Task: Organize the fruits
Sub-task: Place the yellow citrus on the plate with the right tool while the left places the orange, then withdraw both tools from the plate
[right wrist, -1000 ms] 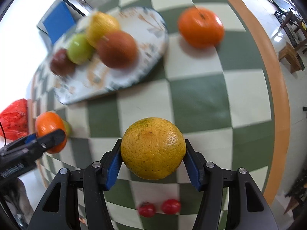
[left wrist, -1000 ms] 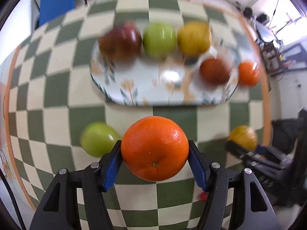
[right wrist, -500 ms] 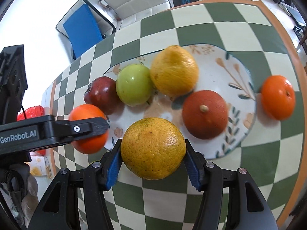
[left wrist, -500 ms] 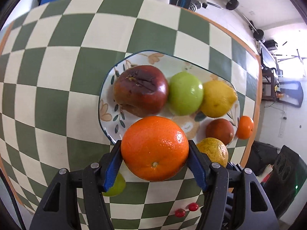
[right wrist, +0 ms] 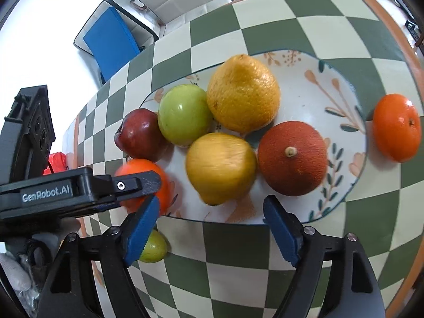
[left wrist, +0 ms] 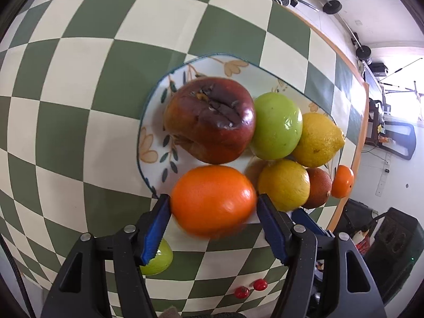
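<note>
My left gripper (left wrist: 213, 197) is shut on a bright orange (left wrist: 213, 200), blurred, just over the near left rim of the floral plate (left wrist: 148, 143). My right gripper (right wrist: 210, 198) stands open at the plate's (right wrist: 304, 84) near edge. A yellow-green orange (right wrist: 221, 168) lies blurred on the plate just beyond its fingers. Also on the plate are a bruised red apple (left wrist: 209, 120), a green apple (right wrist: 184, 115), a lemon (right wrist: 242, 92) and a reddish-brown orange (right wrist: 292, 159). The left gripper's finger (right wrist: 137, 182) crosses the right wrist view over its orange (right wrist: 140, 164).
A small orange mandarin (right wrist: 396, 127) sits on the checked tablecloth just right of the plate. A green fruit (right wrist: 153, 249) lies on the cloth near the left fingers, with two red cherries (left wrist: 250, 287) closer in. A blue-seated chair (right wrist: 111, 42) stands beyond the table.
Both grippers have come in lower over the plate's near edge. The right gripper has opened and let the yellow-green orange down onto the plate. The left still grips its orange.
</note>
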`<state>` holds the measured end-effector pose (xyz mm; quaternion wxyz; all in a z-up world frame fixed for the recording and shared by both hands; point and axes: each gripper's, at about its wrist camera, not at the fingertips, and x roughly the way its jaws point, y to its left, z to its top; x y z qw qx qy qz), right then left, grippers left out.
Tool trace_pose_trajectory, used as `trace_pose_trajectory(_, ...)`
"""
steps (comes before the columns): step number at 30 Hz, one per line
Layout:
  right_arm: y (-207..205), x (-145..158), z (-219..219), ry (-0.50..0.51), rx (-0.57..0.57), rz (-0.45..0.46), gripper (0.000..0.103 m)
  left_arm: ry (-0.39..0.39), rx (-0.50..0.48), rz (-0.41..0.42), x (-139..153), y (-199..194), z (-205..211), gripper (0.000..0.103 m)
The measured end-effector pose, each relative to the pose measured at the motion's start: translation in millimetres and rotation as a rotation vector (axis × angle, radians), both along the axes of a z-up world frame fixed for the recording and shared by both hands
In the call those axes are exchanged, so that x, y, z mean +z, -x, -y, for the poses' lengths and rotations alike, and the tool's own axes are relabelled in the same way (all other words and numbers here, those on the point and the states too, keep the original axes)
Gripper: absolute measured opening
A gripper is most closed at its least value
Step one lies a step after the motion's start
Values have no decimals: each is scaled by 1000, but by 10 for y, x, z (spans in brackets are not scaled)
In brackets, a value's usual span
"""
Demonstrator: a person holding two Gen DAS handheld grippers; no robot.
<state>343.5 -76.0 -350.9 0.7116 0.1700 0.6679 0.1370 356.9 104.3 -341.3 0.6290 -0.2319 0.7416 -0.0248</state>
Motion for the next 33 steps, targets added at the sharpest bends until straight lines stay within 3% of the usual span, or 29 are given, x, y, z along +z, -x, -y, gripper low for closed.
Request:
trace_pose_trajectory(2,20,63,51,10,-5,1,91,-1,10,16,43,-9,-32,88)
trace_pose_trajectory(3,28,98,78,25,-8,3,92,-3,12,22,59,-13,-34,90)
trace_pose_trajectory(7,58,278,166,111,-8,39,94,-83,-15,74,214,-24,-48,91)
trace_pose_trajectory(13,122,546,336,284,-4,114,95,-337,-111,233,593,91,49,91)
trace_pose_trajectory(16,171,620,411,323,0,123,95,-404,-151,284,724,203,131,91)
trace_pose_trajectory(22,361,834,519,374,14,161,95,-451,-183,358,942,463,258,91)
trace_pose_trajectory(33,832,1475,564,395,16,263,95,-454,-163,484,1519,993,335,91)
